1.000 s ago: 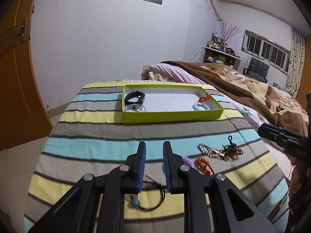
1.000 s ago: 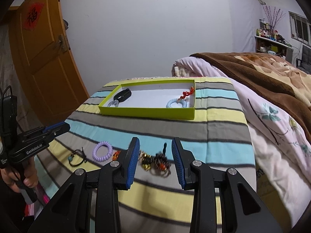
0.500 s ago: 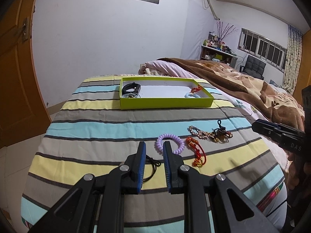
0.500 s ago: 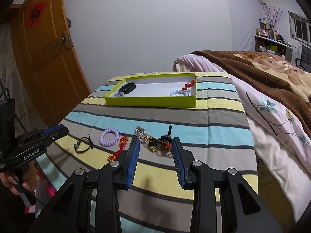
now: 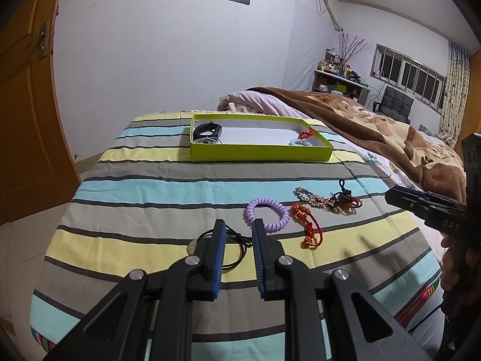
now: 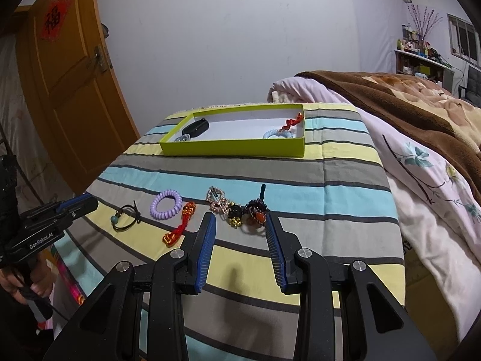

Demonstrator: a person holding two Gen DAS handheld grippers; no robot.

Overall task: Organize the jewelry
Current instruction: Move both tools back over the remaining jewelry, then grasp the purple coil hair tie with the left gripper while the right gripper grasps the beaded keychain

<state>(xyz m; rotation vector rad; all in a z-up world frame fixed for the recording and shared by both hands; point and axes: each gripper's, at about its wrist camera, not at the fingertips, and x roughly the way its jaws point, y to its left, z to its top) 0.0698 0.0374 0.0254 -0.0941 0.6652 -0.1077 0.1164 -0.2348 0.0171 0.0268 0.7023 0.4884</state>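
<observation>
While the left tongs [image 5: 237,225] hover with their blue pads apart and nothing pinched, a black cord bracelet [image 5: 237,245] with a teal bead lies on the striped tabletop [image 5: 150,186] directly beneath and between their tips. Just beyond the right pad sits a purple spiral hair tie [image 5: 267,212], and beside that a red knotted cord bracelet [image 5: 308,225]; farther to the right a tangled cluster of beaded bracelets [image 5: 330,200] rests on the cloth.

From the right wrist view, the right tongs [image 6: 240,225] are spread wide and empty, their tips just short of the beaded cluster [image 6: 240,207], which lies in line with the gap between them. The red cord bracelet [image 6: 180,224] sits just left of the left pad, then the purple hair tie [image 6: 166,204], then the black cord bracelet [image 6: 126,218], nearest the left tongs [image 6: 75,206], which enter from the left edge.

At the far end of the tabletop stands a shallow lime-green box [image 5: 258,153] with a white floor. Its left corner holds a black band-like item [image 5: 207,131] over a pale ring-shaped piece; its right end holds a red knotted piece [image 5: 306,134] and a light blue spiral tie [image 5: 300,143].
</observation>
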